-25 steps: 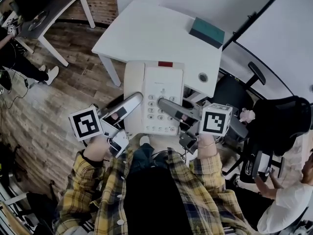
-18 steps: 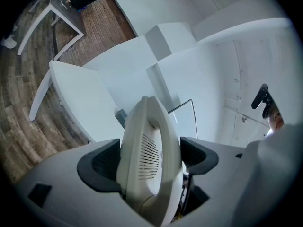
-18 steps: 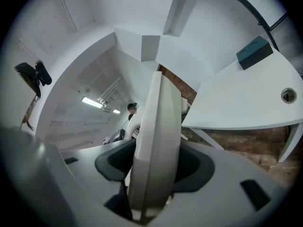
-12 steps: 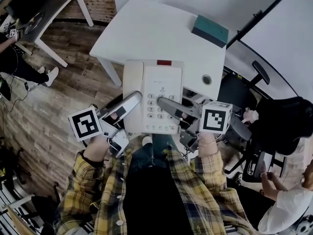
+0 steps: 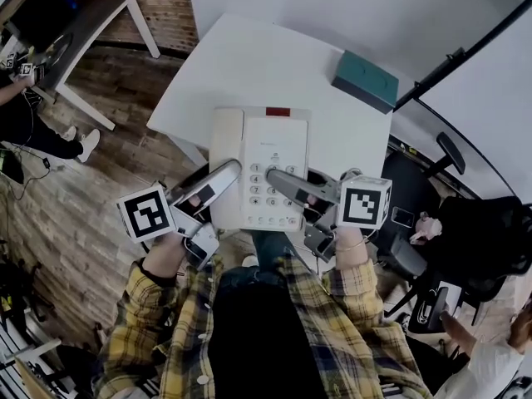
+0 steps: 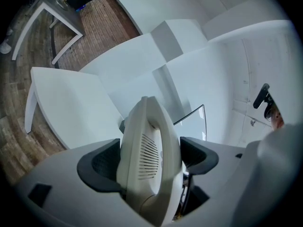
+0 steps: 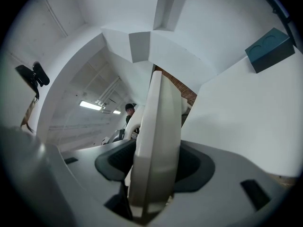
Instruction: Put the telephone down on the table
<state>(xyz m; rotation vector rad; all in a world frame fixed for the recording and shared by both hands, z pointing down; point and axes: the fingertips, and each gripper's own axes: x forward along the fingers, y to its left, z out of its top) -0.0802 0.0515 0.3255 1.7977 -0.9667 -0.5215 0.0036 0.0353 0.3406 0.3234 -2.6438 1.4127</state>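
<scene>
A white push-button telephone with a red strip at its far end hangs level between my two grippers, over the near edge of the white table. My left gripper is shut on the telephone's left side, where the handset lies; the black pads press on it from both sides. On the telephone's right edge my right gripper is shut as well. Whether the telephone's underside touches the tabletop cannot be told.
A teal box lies near the table's far right corner. A dark desk stands at the far left over the wooden floor. Black office chairs and a seated person crowd the right side.
Both grippers and the telephone have moved forward together; the telephone now lies further over the table's near edge. The grips have not changed.
</scene>
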